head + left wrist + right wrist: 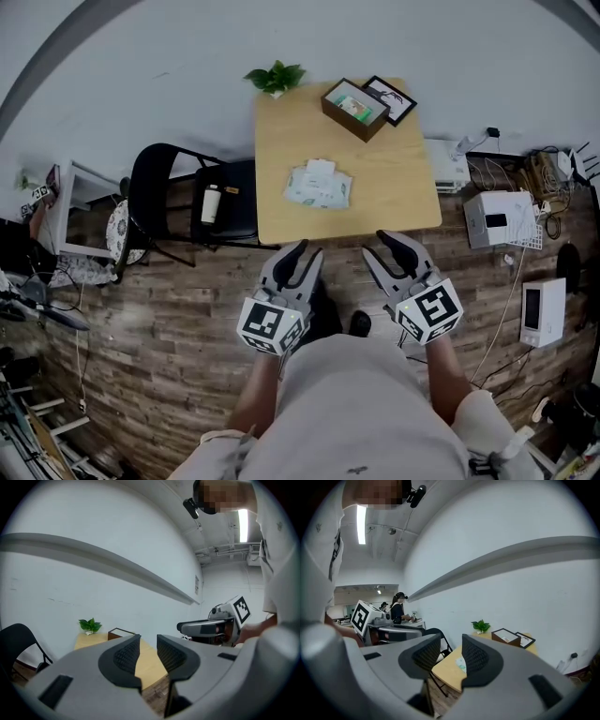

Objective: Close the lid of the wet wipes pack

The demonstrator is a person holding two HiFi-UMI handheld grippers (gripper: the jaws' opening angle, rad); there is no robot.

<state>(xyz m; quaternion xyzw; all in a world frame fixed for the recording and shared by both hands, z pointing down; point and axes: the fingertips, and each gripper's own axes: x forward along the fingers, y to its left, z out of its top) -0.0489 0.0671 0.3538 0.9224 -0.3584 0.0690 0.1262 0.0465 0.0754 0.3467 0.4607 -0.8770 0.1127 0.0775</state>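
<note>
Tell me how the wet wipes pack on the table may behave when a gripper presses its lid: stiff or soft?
The wet wipes pack looks like a soft pouch with an uneven outline, so it will probably give under pressure. It lies flat on the smooth table, so it should not tip, but it might slide if pushed sideways.

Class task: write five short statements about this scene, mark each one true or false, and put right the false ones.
1. The wet wipes pack lies on the wooden table. True.
2. The right gripper holds the pack. False: its jaws stand apart with nothing between them, and it is short of the table.
3. A small green plant stands at a far corner of the table. True.
4. The bottle is on the table. False: it is on the black chair beside the table.
5. The left gripper is open and empty. True.
</note>
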